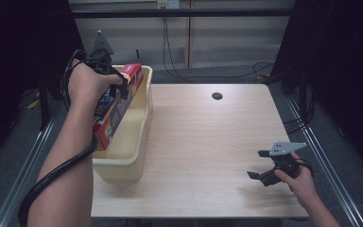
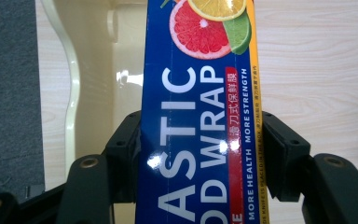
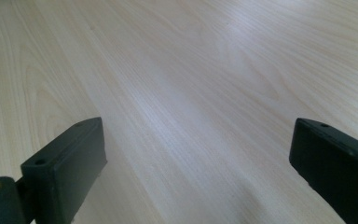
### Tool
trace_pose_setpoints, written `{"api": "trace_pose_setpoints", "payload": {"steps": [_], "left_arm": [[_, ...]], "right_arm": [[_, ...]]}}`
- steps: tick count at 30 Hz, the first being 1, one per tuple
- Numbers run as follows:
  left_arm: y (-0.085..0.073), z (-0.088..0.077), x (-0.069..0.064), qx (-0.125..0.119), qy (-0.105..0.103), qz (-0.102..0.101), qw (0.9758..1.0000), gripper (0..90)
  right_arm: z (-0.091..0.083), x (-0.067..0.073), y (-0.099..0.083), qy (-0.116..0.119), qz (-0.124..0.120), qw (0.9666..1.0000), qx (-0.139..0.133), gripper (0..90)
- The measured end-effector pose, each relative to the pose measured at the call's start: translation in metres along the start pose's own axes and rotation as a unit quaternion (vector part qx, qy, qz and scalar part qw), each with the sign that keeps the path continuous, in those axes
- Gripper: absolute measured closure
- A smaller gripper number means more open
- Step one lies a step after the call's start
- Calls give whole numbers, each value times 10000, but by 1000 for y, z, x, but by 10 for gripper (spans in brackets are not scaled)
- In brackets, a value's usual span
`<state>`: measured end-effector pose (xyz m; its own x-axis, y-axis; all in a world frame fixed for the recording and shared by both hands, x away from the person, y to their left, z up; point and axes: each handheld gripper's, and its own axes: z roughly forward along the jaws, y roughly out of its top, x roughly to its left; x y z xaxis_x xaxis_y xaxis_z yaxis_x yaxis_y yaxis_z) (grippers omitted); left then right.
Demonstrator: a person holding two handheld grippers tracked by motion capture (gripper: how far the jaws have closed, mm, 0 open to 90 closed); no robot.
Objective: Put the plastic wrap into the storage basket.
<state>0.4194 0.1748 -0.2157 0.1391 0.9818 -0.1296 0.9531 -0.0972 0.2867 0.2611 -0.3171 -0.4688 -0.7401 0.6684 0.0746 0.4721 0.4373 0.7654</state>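
We're seeing left gripper (image 2: 200, 154) clamping blue plastic wrap box (image 2: 200, 116), citrus print, red end, tilted over cream bin (image 1: 137, 118), possibly touching. Right gripper (image 1: 261, 164) idling agape over table (image 1: 208, 142).

Glossy printed cardboard wrap box (image 2: 200, 116), shiny cream plastic bin (image 1: 131, 146), matt pale wood-grain table (image 1: 208, 142)

Hand-held gripper (image 2: 200, 161) clamping blue plastic wrap box (image 2: 198, 116) — cream bin (image 2: 91, 79) behind, wooden table (image 2: 317, 65)

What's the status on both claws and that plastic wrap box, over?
Left claw shut on plastic wrap box, held tilted over the cream bin. Right claw open, empty, over bare table. Nothing in the way.
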Motion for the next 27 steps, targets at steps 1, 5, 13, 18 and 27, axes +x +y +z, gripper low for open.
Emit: {"api": "trace_pose_setpoints", "payload": {"steps": [1, 5, 13, 18, 27], "left_arm": [[0, 0, 0, 0, 0, 0, 10000, 407], [-2, 6, 3, 44, -26, -211, 9998, 407], [-5, 14, 8, 113, 57, -262, 9996, 406], [-8, 20, 10, 202, 1, -367, 9991, 406], [-9, 31, 11, 259, 4, -365, 9990, 406]], "right_arm": [[0, 0, 0, 12, -2, 10000, -6, 34], [0, 0, 0, 7, -11, 10000, -7, 35], [0, 0, 0, -1, -10, 10000, -7, 35], [0, 1, 0, 14, -15, 10000, -17, 34], [0, 1, 0, 31, -11, 10000, -26, 34]]}}
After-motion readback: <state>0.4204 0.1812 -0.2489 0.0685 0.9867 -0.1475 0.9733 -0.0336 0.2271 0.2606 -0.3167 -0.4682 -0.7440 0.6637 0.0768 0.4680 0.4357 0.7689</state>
